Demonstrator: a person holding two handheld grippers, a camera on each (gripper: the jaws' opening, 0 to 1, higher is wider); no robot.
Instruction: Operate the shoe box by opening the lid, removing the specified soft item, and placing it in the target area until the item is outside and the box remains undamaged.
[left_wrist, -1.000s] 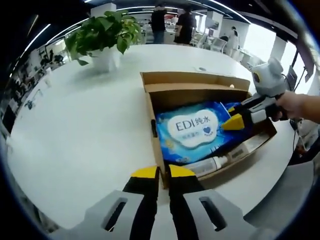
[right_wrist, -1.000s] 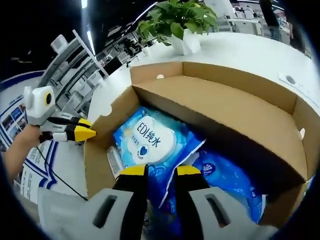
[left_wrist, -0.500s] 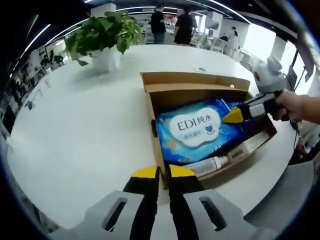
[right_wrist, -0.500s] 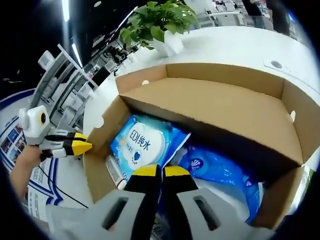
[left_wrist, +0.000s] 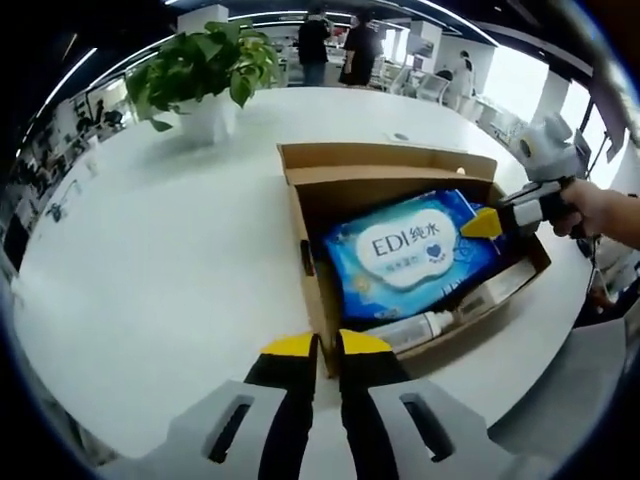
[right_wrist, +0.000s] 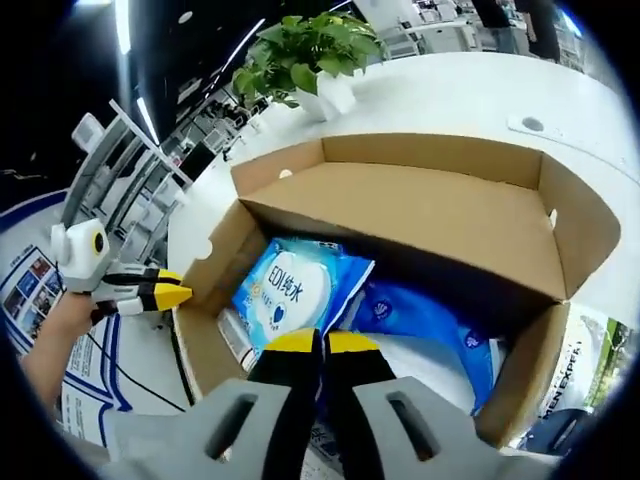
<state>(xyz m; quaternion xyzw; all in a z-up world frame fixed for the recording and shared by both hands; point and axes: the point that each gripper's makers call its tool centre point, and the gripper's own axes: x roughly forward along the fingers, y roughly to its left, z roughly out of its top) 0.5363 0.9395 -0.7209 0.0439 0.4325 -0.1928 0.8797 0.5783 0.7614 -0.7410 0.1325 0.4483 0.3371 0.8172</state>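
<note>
The cardboard shoe box (left_wrist: 308, 262) lies open on the white table, its lid (left_wrist: 388, 158) folded back on the far side. Inside is a blue wipes pack (left_wrist: 412, 250) with a white "EDI" label. In the left gripper view my right gripper (left_wrist: 490, 222) comes in from the right, shut on the pack's right edge, with that edge raised. In the right gripper view the pack (right_wrist: 292, 290) runs up from my right gripper (right_wrist: 320, 345), and a second blue pack (right_wrist: 425, 315) lies under it. My left gripper (left_wrist: 318, 346) is shut on nothing at the box's near corner; it also shows as the left gripper (right_wrist: 165, 292).
A potted plant (left_wrist: 205, 70) stands at the table's far left, the same plant (right_wrist: 312, 50) beyond the box (right_wrist: 420, 205). A white bottle (left_wrist: 430, 325) lies along the box's near wall. People (left_wrist: 340, 45) stand far behind. The table's edge is near on the right.
My right gripper went from open to shut on the wipes pack's edge, then drew it up and to the right. The left gripper has stayed put.
</note>
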